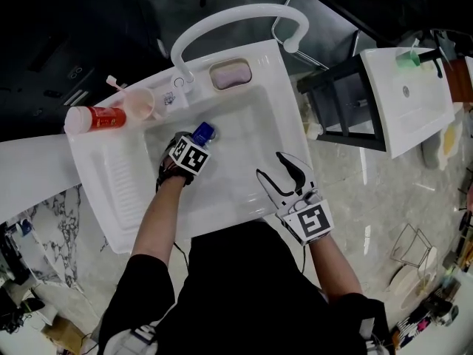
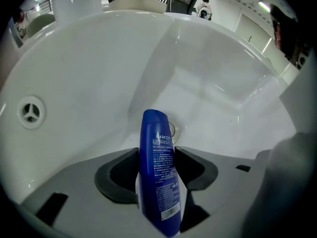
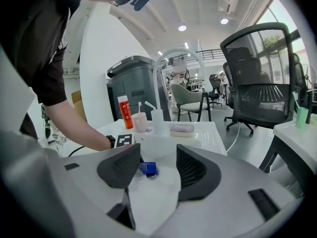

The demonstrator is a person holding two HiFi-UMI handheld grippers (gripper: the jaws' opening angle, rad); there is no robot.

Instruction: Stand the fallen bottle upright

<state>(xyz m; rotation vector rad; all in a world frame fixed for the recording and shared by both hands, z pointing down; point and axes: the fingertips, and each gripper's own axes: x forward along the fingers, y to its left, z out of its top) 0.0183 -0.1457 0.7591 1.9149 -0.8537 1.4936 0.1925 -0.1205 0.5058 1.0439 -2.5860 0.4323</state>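
Person in black short-sleeved shirt (image 1: 244, 287); pale-shelled left gripper (image 1: 191, 148) and right gripper (image 1: 272, 170) each carry a black-and-white square-marker cube, jaws lined with dark ribbed pads.

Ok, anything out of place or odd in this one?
Yes: a blue bottle is down in the sink basin by the drain, not standing on the ledge with the red bottle and cup. The left hand-held gripper is closed on it. Nothing looks spilled or damaged.
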